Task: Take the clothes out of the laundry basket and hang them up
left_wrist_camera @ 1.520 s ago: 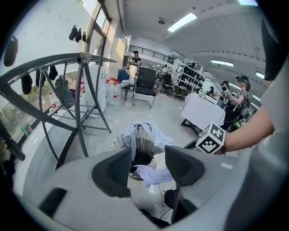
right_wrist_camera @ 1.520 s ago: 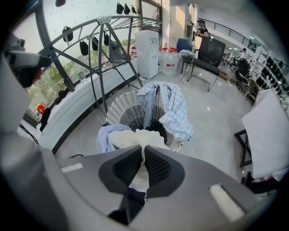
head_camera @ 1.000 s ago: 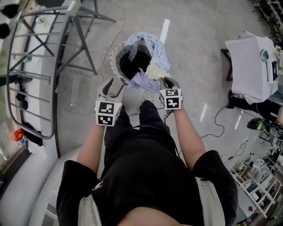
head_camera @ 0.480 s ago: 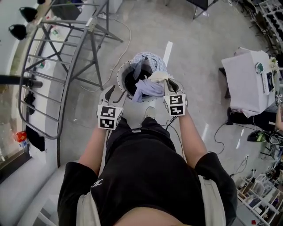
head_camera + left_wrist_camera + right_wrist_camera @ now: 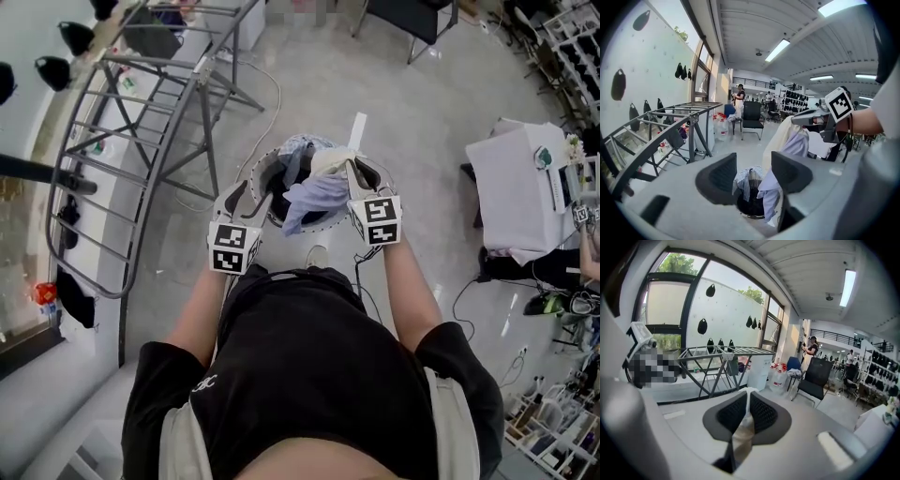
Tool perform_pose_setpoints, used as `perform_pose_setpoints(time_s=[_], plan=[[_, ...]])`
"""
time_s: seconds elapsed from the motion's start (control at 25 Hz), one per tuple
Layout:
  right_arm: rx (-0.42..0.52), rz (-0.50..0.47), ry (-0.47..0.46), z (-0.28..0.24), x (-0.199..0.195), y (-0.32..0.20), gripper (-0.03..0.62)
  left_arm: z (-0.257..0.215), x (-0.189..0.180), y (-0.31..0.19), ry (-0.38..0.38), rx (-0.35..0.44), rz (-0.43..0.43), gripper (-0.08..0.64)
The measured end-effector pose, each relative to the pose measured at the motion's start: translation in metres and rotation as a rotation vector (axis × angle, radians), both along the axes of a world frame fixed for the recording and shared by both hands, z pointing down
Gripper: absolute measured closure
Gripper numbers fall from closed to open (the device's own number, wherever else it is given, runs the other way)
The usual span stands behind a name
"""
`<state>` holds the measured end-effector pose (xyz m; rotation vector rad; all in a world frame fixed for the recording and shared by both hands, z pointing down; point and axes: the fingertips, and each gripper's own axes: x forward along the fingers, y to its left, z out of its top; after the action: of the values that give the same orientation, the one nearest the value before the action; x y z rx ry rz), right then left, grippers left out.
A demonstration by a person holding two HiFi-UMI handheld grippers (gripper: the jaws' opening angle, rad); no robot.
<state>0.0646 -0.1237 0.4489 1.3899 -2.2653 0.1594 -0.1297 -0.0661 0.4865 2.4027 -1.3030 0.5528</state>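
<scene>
My right gripper (image 5: 354, 171) is shut on a cream and lavender garment (image 5: 317, 192), which hangs from its jaws down over the round laundry basket (image 5: 258, 165). In the right gripper view the cream cloth (image 5: 742, 430) is pinched between the two dark pads (image 5: 764, 412). A blue checked garment (image 5: 302, 145) drapes over the basket's far rim. My left gripper (image 5: 240, 194) stands open and empty beside the basket's left rim; in its own view the jaws (image 5: 753, 176) frame the basket (image 5: 750, 206) and the hanging garment (image 5: 787, 143).
A grey metal drying rack (image 5: 141, 141) stands to the left of the basket. A white covered table (image 5: 520, 178) is at the right, a black chair (image 5: 408, 19) at the back. Cables lie on the floor (image 5: 469, 272). People stand far off.
My right gripper has lifted the garment up out of the basket, with more cloth now hanging clear. Both grippers have risen; the view has shifted forward.
</scene>
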Motion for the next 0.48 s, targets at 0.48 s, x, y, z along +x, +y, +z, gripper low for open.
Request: perform_pose_setpoints(time_s=[0.48], plan=[[0.131, -0.072, -0.158, -0.116, -0.034, -0.029, 0.558, -0.040, 0.004, -0.024, 0.046, 0.090, 0.019, 0.322]])
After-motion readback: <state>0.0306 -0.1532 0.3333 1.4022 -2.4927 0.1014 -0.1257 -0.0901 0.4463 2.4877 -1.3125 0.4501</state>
